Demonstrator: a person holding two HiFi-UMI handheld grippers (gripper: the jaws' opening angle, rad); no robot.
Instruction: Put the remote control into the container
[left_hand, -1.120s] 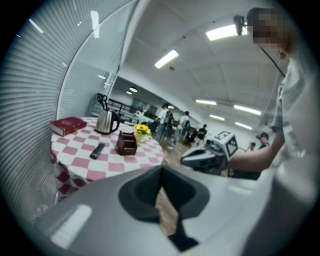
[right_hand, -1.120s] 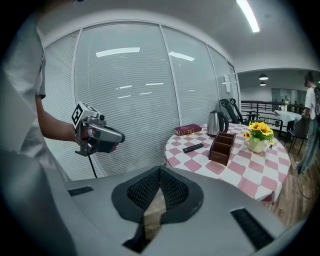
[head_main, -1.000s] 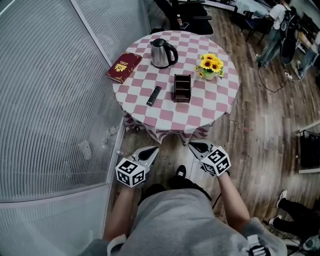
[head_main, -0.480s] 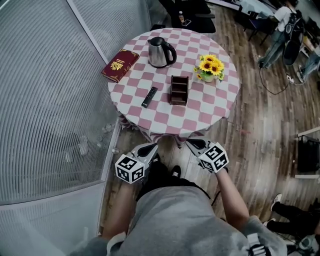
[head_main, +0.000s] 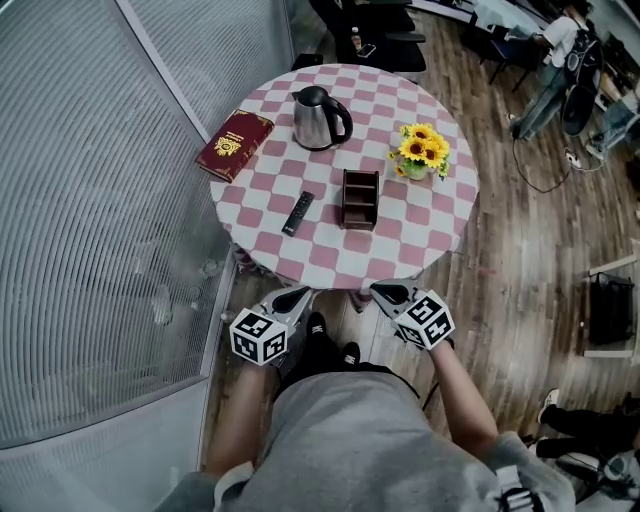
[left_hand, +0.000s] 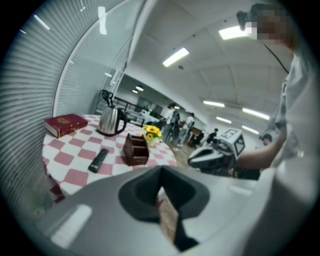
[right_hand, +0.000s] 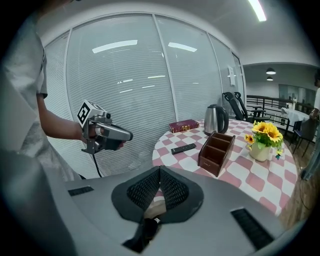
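Slim black remote control (head_main: 297, 213) — flat, oblong

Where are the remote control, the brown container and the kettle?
remote control (head_main: 297, 213): head view, middle of its black body.
container (head_main: 360, 200): head view, middle compartment.
kettle (head_main: 312, 120): head view, steel body.

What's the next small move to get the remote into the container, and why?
Probably reach the left gripper toward the remote and open it: it is shut and empty, short of the table, and the remote lies on its side of the container.
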